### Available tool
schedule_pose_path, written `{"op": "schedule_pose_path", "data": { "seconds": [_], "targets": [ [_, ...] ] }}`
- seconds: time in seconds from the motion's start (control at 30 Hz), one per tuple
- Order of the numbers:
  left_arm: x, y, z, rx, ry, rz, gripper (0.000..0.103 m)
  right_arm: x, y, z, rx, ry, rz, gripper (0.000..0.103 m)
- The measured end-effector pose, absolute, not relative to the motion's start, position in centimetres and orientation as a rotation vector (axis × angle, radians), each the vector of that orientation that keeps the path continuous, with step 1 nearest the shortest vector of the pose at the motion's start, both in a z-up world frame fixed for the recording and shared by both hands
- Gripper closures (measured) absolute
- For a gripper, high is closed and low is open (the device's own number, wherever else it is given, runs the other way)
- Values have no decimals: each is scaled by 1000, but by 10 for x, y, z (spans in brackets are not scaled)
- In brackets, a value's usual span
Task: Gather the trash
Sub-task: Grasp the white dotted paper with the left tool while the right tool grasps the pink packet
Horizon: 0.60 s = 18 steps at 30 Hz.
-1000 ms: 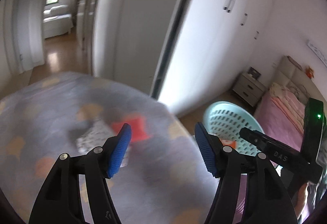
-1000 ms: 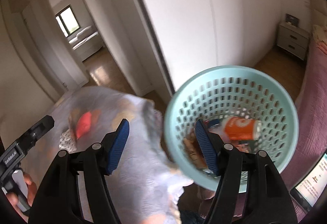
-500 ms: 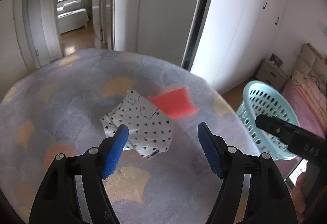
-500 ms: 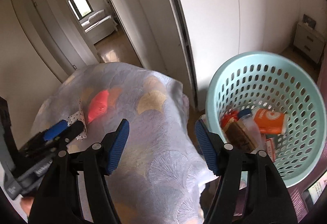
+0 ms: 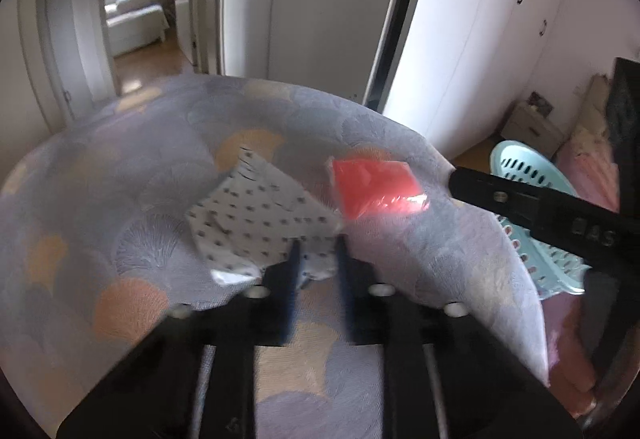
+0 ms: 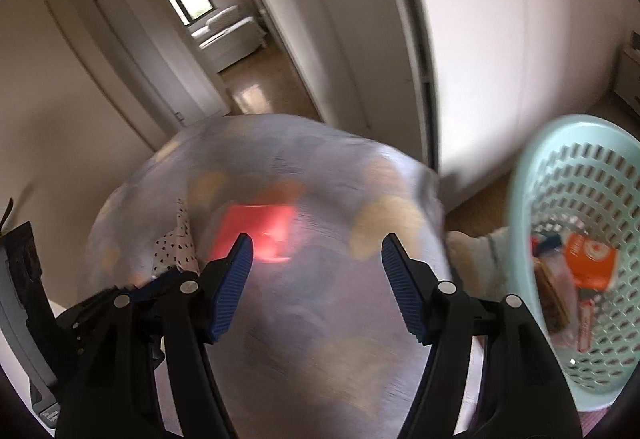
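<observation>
Change since earlier frames: left jaws just closed from wide to a narrow gap; dotted wrapper now nearer and at the pads; right view swung from basket toward the cloth.
Left gripper [image 5: 316, 251]: fingers [image 5: 291, 279] drawn close together, near edge of the dotted wrapper [image 5: 256, 223] between the tips; blur leaves it unclear whether the pads press on it.
Right gripper [image 6: 316, 271]: fingers [image 6: 234, 279] apart at a middling gap, nothing between them, hovering over the cloth.
Dotted wrapper: white with dark spots, crumpled flat on the patterned cloth [image 5: 140, 239], just left of the red packet.
Red packet [image 5: 372, 187]: flat on the cloth, corner touching or just beside the dotted wrapper; ahead of the right gripper's left finger in the right view.
Basket [image 6: 580, 239]: pale green, perforated, right of the cloth edge, tilted toward the camera; holds an orange container [image 6: 590, 265] and other blurred trash.
Surroundings: white wardrobe doors [image 5: 500, 39] behind; open doorway [image 6: 224, 51] to a lit room.
</observation>
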State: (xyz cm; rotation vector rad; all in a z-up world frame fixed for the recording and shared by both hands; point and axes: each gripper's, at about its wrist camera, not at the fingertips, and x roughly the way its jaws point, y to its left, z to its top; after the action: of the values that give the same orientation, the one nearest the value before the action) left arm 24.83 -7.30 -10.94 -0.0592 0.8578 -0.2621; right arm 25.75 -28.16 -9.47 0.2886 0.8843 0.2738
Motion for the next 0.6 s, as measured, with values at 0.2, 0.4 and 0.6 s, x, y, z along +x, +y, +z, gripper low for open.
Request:
{"op": "schedule_pose_path", "data": {
  "seconds": [0.2, 0.4, 0.6],
  "targets": [
    [244, -38, -112, -156, 817, -245, 98, 271, -254, -99, 253, 893, 305, 40],
    [242, -35, -113, -190, 807, -262, 98, 281, -242, -107, 243, 920, 304, 40],
    [241, -35, -113, -206, 800, -256, 98, 284, -223, -109, 152, 921, 267, 40]
  ]
}}
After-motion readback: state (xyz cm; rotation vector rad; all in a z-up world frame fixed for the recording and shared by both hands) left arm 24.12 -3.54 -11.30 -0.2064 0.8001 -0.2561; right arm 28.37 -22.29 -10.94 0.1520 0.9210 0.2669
